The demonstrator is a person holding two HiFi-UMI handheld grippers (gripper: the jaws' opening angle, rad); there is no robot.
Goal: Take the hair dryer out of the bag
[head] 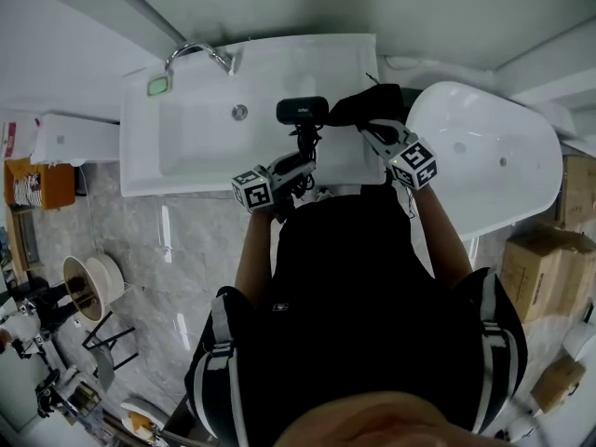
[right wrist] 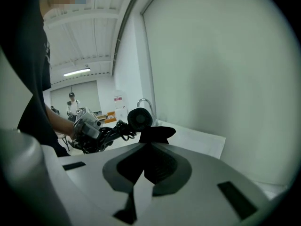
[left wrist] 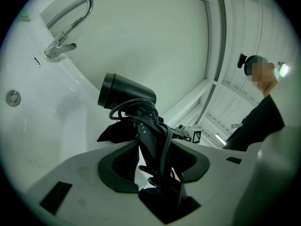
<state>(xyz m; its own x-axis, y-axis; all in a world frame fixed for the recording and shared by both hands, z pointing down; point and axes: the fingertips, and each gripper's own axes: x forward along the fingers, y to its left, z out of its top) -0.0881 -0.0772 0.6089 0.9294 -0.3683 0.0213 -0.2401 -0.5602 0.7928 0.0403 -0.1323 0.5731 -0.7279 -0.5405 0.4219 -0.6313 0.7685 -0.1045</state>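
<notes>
Everything is held off the surface above the sink (head: 186, 147), toward its right end, so the main hazard is judged to be a drop into it. The bag (head: 368, 105), black and limp, is hung over the sink's right edge. It is pinched only by a fold of cloth, and a tug could let that fold slide free.

The hair dryer (head: 302, 110) is held just left of the bag, over the sink's right half, with its barrel turned toward the faucet (left wrist: 70, 18). It appears to be clear of the bag, though whether the two touch cannot be told. Its heavy end is carried beyond the grip, so a tilt or a quick swing could make it pivot and be dropped onto the hard sink.

The cord (left wrist: 141, 109) is wound in loops around the handle. Pressure is probably taken partly by the cord rather than by the handle, so the hold may be less firm than it looks. A loose loop could also be caught on the bag if the two are drawn apart carelessly.

The left tool (left wrist: 153, 166), above the sink's front edge, is spread wide and closed around the cord-wrapped handle. The right tool (right wrist: 146, 168), over the sink's right front corner, is closed almost completely, with the bag's cloth nipped between its jaws.
</notes>
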